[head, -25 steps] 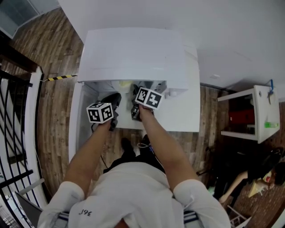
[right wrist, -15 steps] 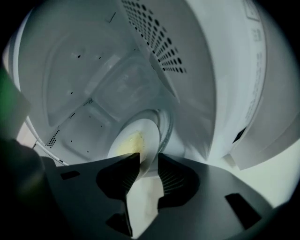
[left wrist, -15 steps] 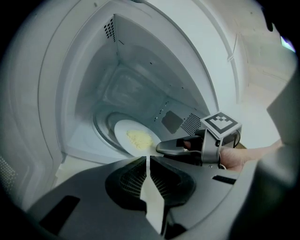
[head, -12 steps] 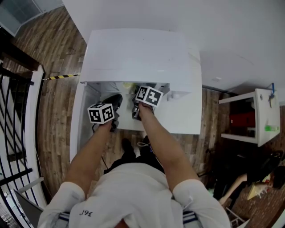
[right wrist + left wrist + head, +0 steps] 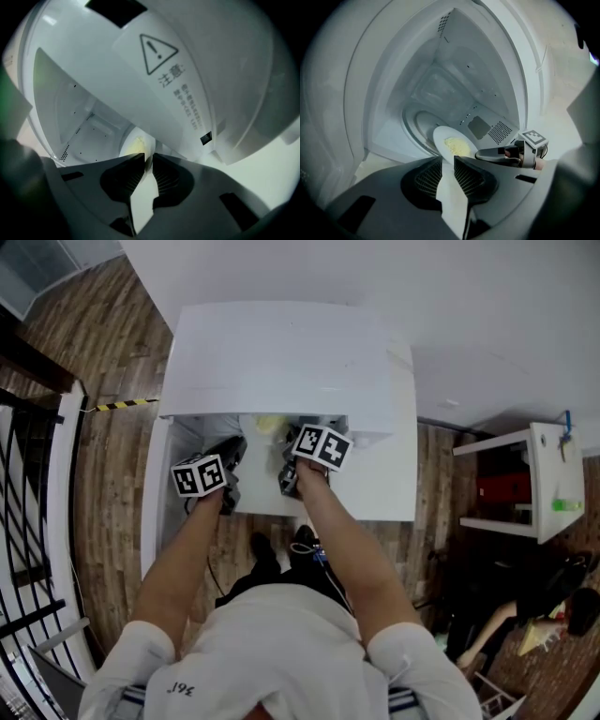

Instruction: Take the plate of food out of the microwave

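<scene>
— Head view first: what is made out there?
— A white, box-shaped microwave oven (image 5: pixel 281 352) is seen from above, with its cavity open toward the person. Both arms are stretched to the opening, and a patch of pale yellow food (image 5: pixel 267 423) is glimpsed between the two grippers.
— Where is the task's thing found?
— The round white plate (image 5: pixel 440 138) is found inside the cavity, toward the front, over the round turntable (image 5: pixel 417 129). The food is heaped near its middle. Whether the plate is raised off the turntable cannot be told.
— How is the left gripper (image 5: pixel 447 159) set?
— Its jaws have just been opening and are parted to a middling gap. The plate's near rim is taken in between the tips, but no press on it is made out.
— And the right gripper (image 5: pixel 149 159)?
— Its jaws have just been closing and are drawn narrow, and the plate's right-hand rim is pinched between the ribbed black pads (image 5: pixel 164 177). In the left gripper view its marker cube (image 5: pixel 533 138) is shown just beside the plate. Above it, in the right gripper view, a black warning triangle (image 5: pixel 157 49) is printed on a white panel.
</scene>
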`<state>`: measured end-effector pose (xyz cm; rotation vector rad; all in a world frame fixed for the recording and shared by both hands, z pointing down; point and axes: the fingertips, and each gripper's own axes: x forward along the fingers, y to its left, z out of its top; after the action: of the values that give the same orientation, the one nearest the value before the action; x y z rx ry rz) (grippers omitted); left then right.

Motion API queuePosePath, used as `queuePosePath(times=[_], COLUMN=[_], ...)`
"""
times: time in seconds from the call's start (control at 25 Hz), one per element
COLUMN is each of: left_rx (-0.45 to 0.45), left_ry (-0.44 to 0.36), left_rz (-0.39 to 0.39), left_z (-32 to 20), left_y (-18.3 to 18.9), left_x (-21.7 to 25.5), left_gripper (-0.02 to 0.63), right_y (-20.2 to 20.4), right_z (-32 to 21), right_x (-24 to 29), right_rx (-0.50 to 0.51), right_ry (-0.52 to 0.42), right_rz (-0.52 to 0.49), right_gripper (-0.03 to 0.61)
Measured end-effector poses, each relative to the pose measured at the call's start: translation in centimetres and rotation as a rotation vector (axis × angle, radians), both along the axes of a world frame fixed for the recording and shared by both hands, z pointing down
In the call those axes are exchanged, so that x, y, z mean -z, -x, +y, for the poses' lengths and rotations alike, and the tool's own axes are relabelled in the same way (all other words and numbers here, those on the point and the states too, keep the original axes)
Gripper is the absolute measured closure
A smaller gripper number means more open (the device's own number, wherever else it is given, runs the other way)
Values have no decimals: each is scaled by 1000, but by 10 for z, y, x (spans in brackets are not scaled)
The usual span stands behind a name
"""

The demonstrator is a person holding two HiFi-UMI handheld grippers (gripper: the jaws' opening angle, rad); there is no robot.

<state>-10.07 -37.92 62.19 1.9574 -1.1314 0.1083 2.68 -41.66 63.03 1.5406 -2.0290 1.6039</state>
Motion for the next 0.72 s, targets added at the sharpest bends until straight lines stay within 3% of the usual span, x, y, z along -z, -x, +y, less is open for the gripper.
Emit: queuePosePath(times=[0.2, 0.44, 0.72], left_rx=[17, -12, -6], left_ry=[20, 37, -8], left_rz=[109, 162, 208], left_z=[-6, -11, -12], left_y=[-4, -13, -13], left_x=[1, -7, -7], left_gripper=[503, 503, 505], right_y=[-5, -3, -12], right_z=[2, 8, 17], right_x=[3, 4, 6], right_rx=[-3, -7, -19], right_ry=[0, 11, 31], right_rz=[-23, -65, -119], right_gripper=[526, 531, 539])
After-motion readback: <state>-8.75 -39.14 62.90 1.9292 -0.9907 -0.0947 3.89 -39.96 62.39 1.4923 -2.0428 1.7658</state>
